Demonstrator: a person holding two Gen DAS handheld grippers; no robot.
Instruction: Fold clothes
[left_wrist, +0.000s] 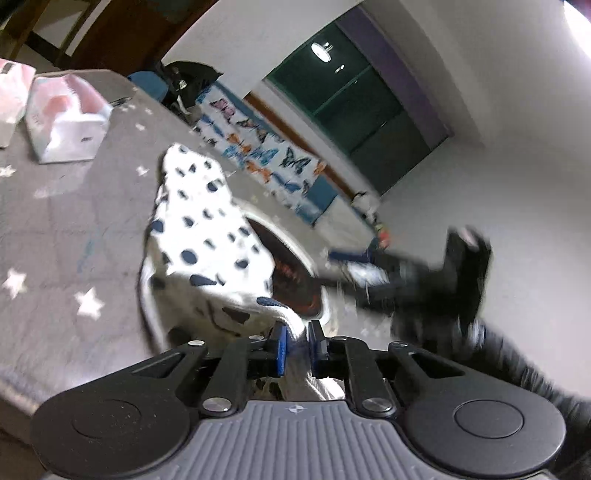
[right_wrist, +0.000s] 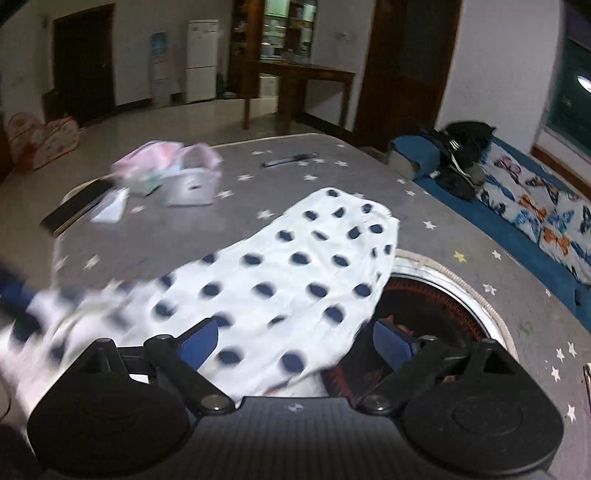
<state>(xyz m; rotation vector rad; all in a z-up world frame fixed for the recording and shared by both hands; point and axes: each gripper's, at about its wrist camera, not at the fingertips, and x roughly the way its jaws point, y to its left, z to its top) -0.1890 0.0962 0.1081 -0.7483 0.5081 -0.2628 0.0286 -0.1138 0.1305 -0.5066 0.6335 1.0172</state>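
Here, left gripper (left_wrist: 295, 341) pinching soft white navy-dotted garment (left_wrist: 207, 236), right gripper (right_wrist: 293, 341) spread wide, empty, above star-printed grey tabletop (right_wrist: 461, 229)

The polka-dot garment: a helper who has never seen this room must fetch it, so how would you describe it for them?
Find the grey table cover printed with white stars. Beside its round, silver-rimmed opening lies the polka-dot garment, one end pinched by the left gripper. It is the only white fabric with dark blue dots; the pink-and-white packages farther back are plain.
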